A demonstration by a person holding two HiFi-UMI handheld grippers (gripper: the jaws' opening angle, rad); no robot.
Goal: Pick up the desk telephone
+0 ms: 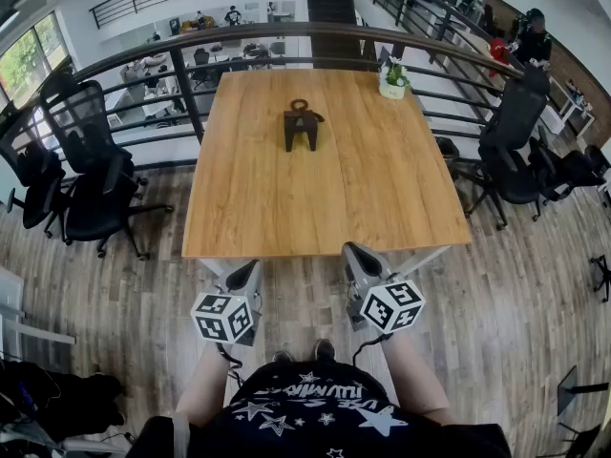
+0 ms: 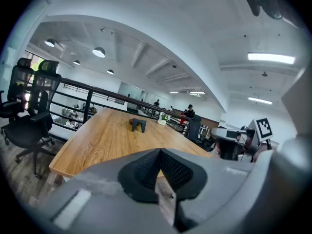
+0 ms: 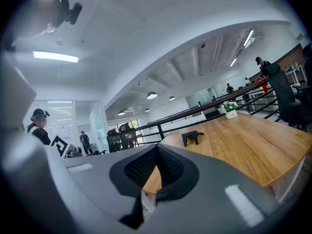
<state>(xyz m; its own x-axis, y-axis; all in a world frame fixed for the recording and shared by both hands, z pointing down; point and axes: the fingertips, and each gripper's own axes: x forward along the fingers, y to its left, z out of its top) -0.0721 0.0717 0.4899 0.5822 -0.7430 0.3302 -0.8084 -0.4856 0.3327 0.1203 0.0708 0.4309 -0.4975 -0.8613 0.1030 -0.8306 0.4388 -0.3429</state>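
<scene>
Clearly nothing is done yet: the desk telephone (image 1: 303, 125) sits untouched toward the far middle of the table (image 1: 258, 208). The left gripper (image 1: 252, 269) and right gripper (image 1: 356, 252) hang just short of the near edge, well apart from it, both with jaws together and empty. The reach, the grasp and the lift are all left to do.

Black telephone (image 1: 303, 125), light wood-grain table (image 1: 258, 198), white planter (image 1: 391, 91)

The desk (image 1: 286, 208) is warm wood, smooth and satin, with fine grain. The desk telephone (image 1: 302, 125) looks matt black. The floor (image 1: 516, 294) is grey-brown wood plank with a slight sheen. The left tool (image 1: 253, 268) and right tool (image 1: 355, 252) have matt grey plastic shells and black, finely ribbed pads (image 2: 146, 170).
</scene>
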